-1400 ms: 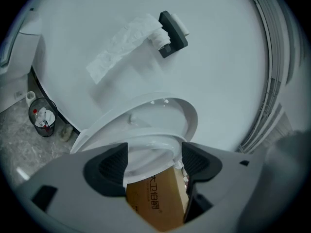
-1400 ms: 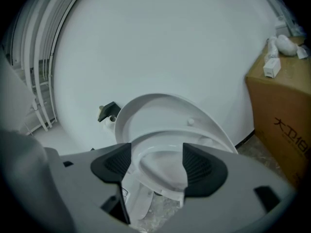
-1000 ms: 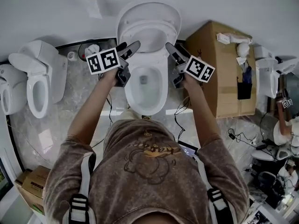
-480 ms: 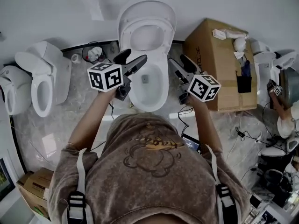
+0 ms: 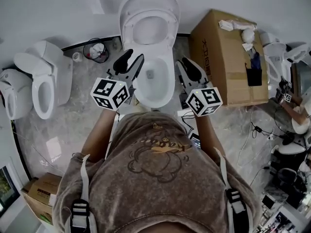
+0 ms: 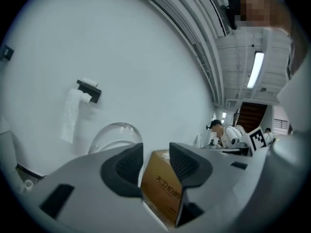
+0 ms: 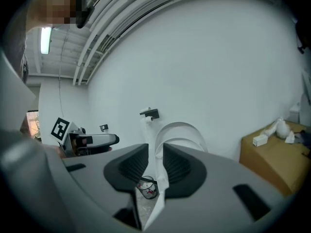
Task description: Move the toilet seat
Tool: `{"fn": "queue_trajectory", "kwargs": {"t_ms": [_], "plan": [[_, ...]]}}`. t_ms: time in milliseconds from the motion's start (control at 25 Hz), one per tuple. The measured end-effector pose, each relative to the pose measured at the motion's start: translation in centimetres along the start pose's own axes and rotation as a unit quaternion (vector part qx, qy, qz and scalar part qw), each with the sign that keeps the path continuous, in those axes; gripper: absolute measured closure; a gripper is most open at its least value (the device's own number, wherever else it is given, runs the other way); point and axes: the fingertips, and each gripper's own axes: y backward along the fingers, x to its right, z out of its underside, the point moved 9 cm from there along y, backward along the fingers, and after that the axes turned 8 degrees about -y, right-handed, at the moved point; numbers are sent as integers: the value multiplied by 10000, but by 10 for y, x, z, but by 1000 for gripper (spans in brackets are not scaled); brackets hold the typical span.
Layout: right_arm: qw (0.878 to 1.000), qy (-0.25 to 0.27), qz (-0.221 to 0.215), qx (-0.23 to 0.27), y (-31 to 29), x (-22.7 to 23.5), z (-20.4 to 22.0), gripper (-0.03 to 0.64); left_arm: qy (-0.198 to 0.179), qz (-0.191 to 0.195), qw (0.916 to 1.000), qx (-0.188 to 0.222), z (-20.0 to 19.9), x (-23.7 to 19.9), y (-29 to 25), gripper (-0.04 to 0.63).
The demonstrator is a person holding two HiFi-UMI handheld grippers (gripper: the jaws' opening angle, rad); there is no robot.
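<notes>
The white toilet [image 5: 154,81] stands against the wall, its seat and lid [image 5: 148,28] raised upright. The person holds both grippers above the bowl's front. My left gripper [image 5: 130,61] hovers over the bowl's left rim and my right gripper [image 5: 188,68] over its right rim. Neither touches the toilet. Both pairs of jaws are closing, each with a gap and nothing between the pads. In the left gripper view the left gripper [image 6: 155,161] frames only a distant box. In the right gripper view the right gripper [image 7: 155,164] points toward the raised seat [image 7: 182,132].
A large cardboard box [image 5: 228,57] stands right of the toilet, with small items on top. A waste bin [image 5: 95,52] sits to its left, and two more toilets [image 5: 43,81] beyond. A toilet-paper holder [image 6: 87,89] hangs on the wall. Cables [image 5: 257,130] and another person [image 5: 296,115] are at the right.
Both grippers have drawn back from beside the raised seat toward the person's body, and both pairs of jaws have narrowed. The seat and lid have stayed upright.
</notes>
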Motion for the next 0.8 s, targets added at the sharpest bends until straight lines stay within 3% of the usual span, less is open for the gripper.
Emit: {"fn": "queue_trajectory", "kwargs": {"t_ms": [200,320,800], "plan": [[9997,212,105,78,6,-3,5,565,-333,-304,9989,91,8,1,10,540],[9991,369,196,97,11,-4,9,613,-556,-384,9976,130,11,5,13,575],[9976,599,284,174,30,10,37,618,-639,-218,9977,-5,46,14,16,586]]}}
